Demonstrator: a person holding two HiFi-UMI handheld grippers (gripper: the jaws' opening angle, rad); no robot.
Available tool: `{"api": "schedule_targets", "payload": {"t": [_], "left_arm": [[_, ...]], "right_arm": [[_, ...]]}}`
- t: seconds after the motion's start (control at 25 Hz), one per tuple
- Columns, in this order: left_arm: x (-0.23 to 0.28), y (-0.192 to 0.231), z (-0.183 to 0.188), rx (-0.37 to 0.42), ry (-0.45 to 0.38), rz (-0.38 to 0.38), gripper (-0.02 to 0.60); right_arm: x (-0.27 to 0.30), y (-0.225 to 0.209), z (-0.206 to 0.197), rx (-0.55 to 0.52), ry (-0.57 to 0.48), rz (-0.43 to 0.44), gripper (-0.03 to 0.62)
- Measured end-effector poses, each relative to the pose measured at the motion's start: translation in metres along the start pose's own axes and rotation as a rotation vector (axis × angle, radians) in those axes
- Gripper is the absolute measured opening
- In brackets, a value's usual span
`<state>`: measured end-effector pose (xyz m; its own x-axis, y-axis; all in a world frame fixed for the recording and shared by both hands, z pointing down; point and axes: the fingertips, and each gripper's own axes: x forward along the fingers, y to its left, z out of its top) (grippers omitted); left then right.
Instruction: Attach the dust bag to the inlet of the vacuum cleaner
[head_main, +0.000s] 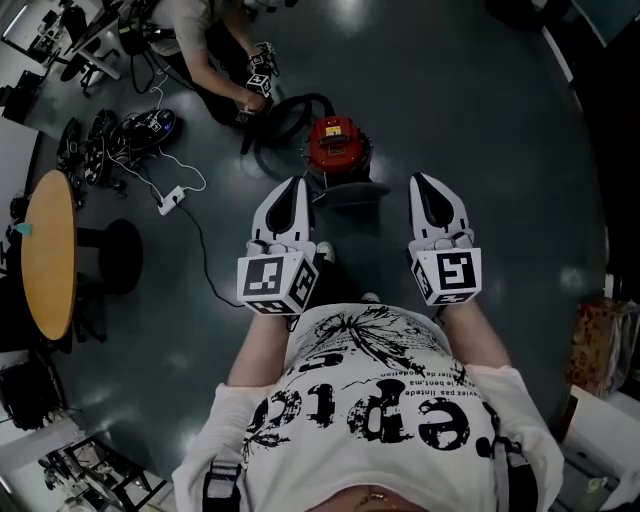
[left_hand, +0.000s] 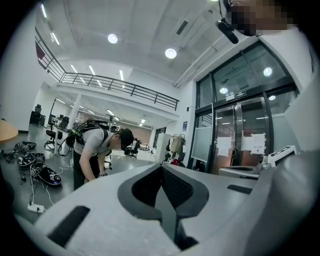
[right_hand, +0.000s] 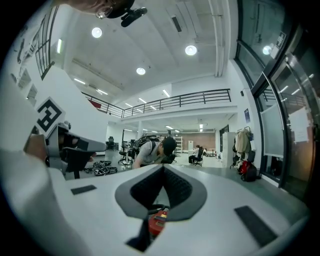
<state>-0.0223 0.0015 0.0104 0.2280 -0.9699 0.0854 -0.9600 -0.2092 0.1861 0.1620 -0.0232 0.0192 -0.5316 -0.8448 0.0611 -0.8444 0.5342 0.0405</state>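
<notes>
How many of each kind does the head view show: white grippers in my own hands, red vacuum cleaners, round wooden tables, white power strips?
White two-jaw grippers: 2, left gripper, right gripper
Red vacuum cleaner: 1
Round wooden table: 1
White power strip: 1
Total: 5

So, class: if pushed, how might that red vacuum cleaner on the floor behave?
Probably heavy for its size: the vacuum cleaner is a squat drum. Sitting low and wide, it likely resists tipping. Its looped black hose looks floppy and may drag.
</notes>
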Motion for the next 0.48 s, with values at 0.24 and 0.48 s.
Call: {"api": "schedule_targets", "payload": {"t": [0.24,0.48], "left_arm": [[-0.0012,-0.0018,0.002,0.032,0.011,0.009,0.003],[-0.0098,-0.0084,-0.0031,0.039,0.027,0.005,0.003]], "right_arm": [[-0.0025,0.0016,0.0059,-0.008,0.004,0.009,0.002],[-0.0102,0.0067,0.009,-0.021,0.007,0.025,0.002]]}}
